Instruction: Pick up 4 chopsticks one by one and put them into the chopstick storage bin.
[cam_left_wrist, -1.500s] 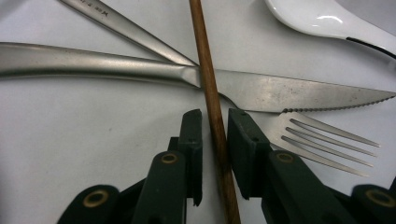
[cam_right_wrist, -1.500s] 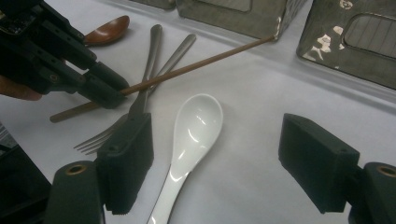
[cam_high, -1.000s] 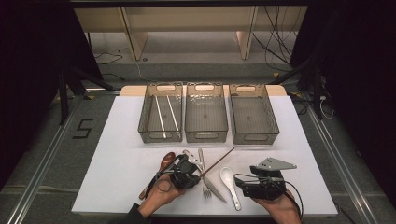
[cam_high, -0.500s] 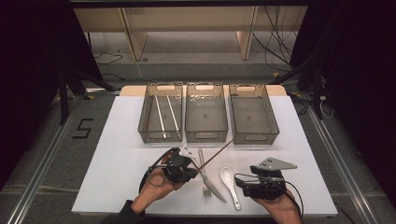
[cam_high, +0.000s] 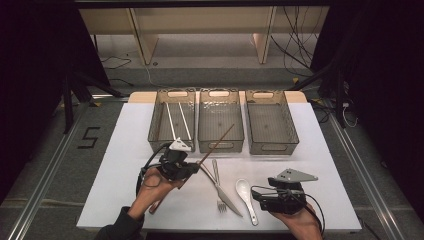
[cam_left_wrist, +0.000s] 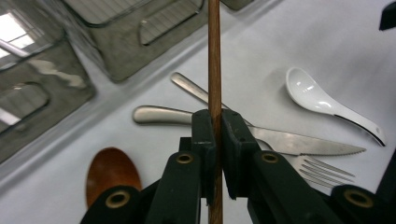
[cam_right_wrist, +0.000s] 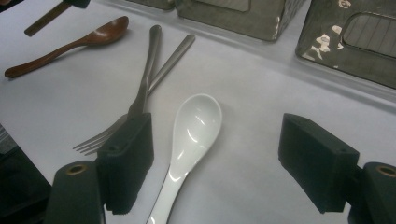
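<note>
My left gripper (cam_high: 194, 169) is shut on a thin brown chopstick (cam_high: 217, 144), held off the white table. The stick slants up to the right, its far tip over the front of the middle bin (cam_high: 220, 120). In the left gripper view the chopstick (cam_left_wrist: 214, 56) runs straight up between the closed jaws of my left gripper (cam_left_wrist: 217, 126). My right gripper (cam_high: 262, 196) rests open near the table's front edge. Its jaws stand wide around the handle of a white ceramic spoon (cam_right_wrist: 194, 126) without touching it.
A knife (cam_high: 227, 196) and a fork (cam_high: 217, 175) lie crossed between the grippers, and a wooden spoon (cam_right_wrist: 70, 44) lies on the table to their left. Three grey bins line the back; the left bin (cam_high: 171, 120) holds two white chopsticks, and the right bin (cam_high: 270, 120) looks empty.
My left gripper has lifted and moved back and to the left with the chopstick, whose tip now reaches the middle bin. The right gripper has stayed put.
</note>
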